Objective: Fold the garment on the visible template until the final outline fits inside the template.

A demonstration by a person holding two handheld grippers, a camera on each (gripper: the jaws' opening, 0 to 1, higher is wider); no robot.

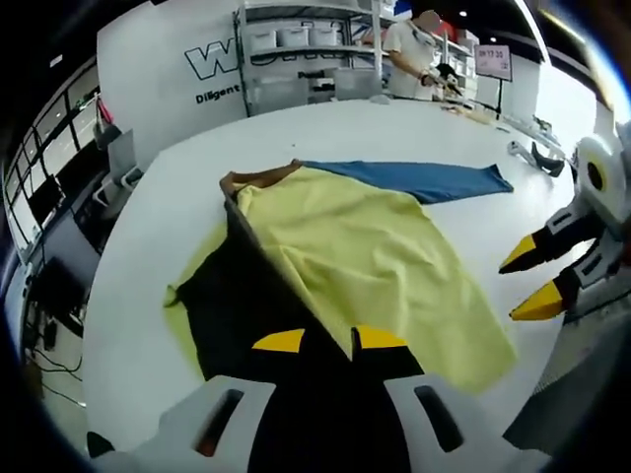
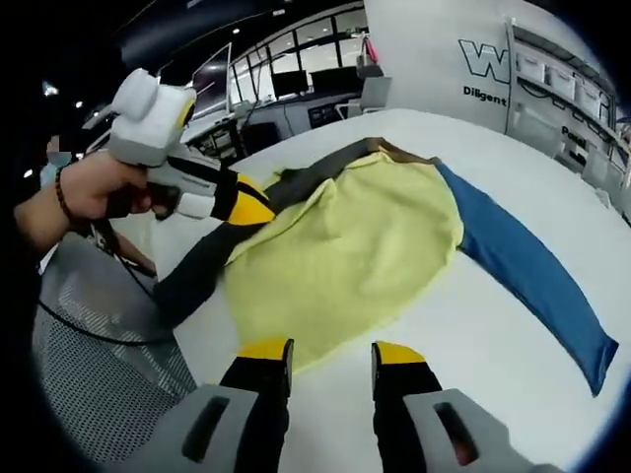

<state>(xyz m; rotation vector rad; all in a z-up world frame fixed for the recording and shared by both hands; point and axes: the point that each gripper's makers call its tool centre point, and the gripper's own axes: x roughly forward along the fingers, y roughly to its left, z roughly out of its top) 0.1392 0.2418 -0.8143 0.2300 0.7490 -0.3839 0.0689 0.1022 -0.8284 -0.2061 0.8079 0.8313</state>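
A yellow garment (image 1: 365, 246) with a blue sleeve (image 1: 424, 179) and a brown collar (image 1: 258, 178) lies flat on the white table (image 1: 148, 256). A dark strip (image 1: 237, 296) runs along its left side; whether it is a sleeve or the template I cannot tell. My left gripper (image 1: 329, 341) hovers open over the garment's near edge beside the dark strip. My right gripper (image 2: 331, 353) is open just off the yellow hem (image 2: 325, 286), touching nothing. In the right gripper view the blue sleeve (image 2: 532, 271) stretches right, and the left gripper (image 2: 242, 205), held by a hand, sits at the dark strip (image 2: 207, 256).
White tabletop (image 2: 463, 345) surrounds the garment, with its edge close on the left. Shelving with bins (image 1: 296, 49) and a person (image 1: 414, 54) stand at the far end. A mesh chair (image 2: 99, 384) and cables sit below the table edge. Small tools (image 1: 537, 156) lie far right.
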